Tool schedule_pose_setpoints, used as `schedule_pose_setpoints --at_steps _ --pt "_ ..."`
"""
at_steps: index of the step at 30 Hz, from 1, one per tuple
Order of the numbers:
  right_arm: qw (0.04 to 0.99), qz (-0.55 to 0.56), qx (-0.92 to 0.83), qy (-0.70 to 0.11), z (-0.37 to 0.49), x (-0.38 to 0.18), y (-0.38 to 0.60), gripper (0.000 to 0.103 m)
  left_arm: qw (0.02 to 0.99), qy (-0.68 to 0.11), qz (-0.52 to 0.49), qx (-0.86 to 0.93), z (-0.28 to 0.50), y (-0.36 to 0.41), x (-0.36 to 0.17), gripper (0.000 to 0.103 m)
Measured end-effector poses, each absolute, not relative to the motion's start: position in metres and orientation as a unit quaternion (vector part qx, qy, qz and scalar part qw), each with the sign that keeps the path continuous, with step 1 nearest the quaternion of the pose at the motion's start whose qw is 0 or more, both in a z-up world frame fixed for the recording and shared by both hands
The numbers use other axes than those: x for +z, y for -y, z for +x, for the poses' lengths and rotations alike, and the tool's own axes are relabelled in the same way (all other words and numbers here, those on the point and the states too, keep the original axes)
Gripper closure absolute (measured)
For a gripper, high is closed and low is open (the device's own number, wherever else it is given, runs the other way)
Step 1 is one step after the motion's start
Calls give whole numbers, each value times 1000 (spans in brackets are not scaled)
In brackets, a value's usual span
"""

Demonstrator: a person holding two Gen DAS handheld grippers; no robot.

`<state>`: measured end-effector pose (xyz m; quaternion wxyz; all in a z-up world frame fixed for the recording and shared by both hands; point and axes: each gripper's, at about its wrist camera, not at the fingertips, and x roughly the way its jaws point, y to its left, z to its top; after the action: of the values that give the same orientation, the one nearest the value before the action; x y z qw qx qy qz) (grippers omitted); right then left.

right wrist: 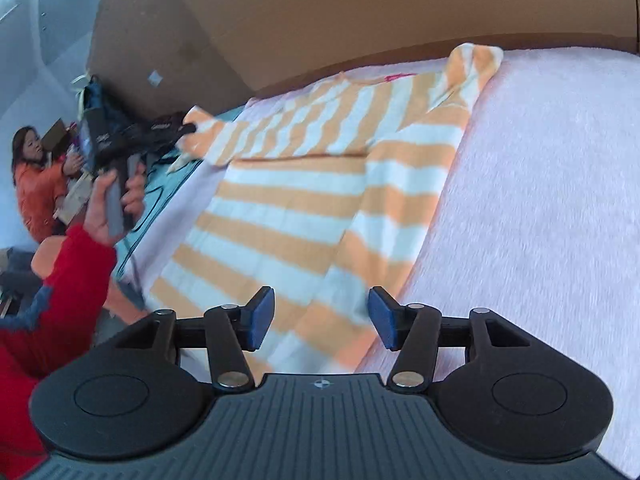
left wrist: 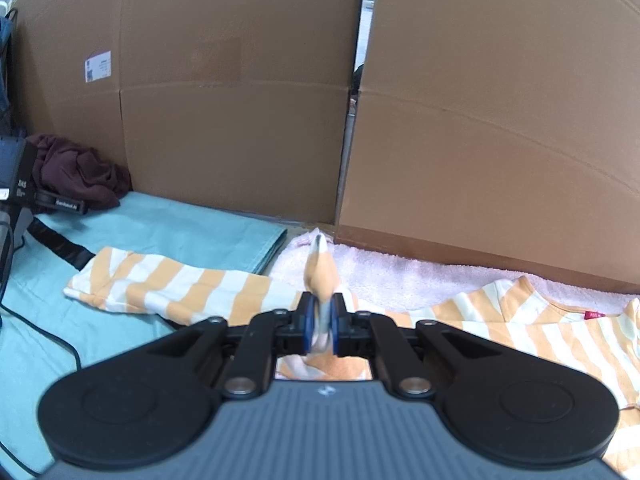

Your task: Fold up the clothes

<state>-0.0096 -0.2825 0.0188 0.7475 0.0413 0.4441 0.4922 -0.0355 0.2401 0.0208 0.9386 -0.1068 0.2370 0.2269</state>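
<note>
Left gripper (left wrist: 320,322) fingers clamp striped shirt (right wrist: 304,208) fabric at 12 o'clock; right gripper (right wrist: 321,318) fingers spread apart above it.

The work surface is covered by a fluffy pale pink towel (right wrist: 540,200), and this towel is the landmark here. Directly on it lies the orange-and-white striped shirt (right wrist: 304,208), spread flat, with its collar towards the cardboard wall (left wrist: 500,120) that stands along the far edge of the towel. To the left of the towel lies a light teal cloth (left wrist: 192,232), and its folded edge touches the towel border. One sleeve of the shirt reaches from the towel over onto this teal cloth. Further left of the towel, a crumpled dark maroon garment (left wrist: 76,172) rests on the teal cloth, against the cardboard. A black cable (left wrist: 52,340) also lies across the teal cloth.
</note>
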Motion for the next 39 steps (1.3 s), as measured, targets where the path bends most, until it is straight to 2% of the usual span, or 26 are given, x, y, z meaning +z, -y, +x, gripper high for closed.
schedule_pose_setpoints --at_steps 4,7,10,11,12,13,14,20,21,28,31,32,35,37,38,39 --pt "756 20 502 -421 -43 17 303 45 941 -234 -106 222 -35 -235 26 100" --pt "772 43 490 -402 -52 7 301 47 943 -231 -98 217 -35 -229 32 100" --pt "803 -15 485 -346 -86 -1 297 52 944 -233 -84 218 -32 -223 35 100" --pt "808 -42 481 -336 -99 2 297 59 944 -234 -84 218 -32 -222 35 100" --pt "811 -60 476 -334 -107 5 297 73 944 -235 -83 218 -32 -222 36 100" --pt "813 -70 469 -338 -112 7 296 82 943 -236 -85 218 -31 -222 36 100" --pt "812 -72 466 -344 -113 9 298 95 943 -237 -86 218 -31 -221 37 100" --pt "796 -44 494 -345 -109 -1 286 89 945 -236 -83 212 -32 -215 39 100" --pt "798 -52 480 -361 -107 -11 284 77 945 -236 -82 211 -32 -212 39 100" --pt "798 -103 380 -457 -92 -73 271 81 950 -229 -71 199 -39 -203 42 100" --pt "793 -43 447 -412 -104 -41 284 81 953 -224 -57 197 -42 -198 44 100" --pt "792 -18 472 -387 -108 -29 285 78 954 -222 -52 197 -43 -196 45 100" --pt "808 25 465 -362 -105 -21 271 37 955 -219 -42 197 -41 -191 47 100" --pt "800 17 451 -396 -97 -36 256 38 955 -217 -44 197 -39 -190 49 100" --pt "813 10 418 -405 -94 -45 248 45 955 -217 -46 196 -39 -191 50 100" --pt "822 11 387 -418 -89 -54 242 62 955 -216 -48 196 -39 -191 51 100"
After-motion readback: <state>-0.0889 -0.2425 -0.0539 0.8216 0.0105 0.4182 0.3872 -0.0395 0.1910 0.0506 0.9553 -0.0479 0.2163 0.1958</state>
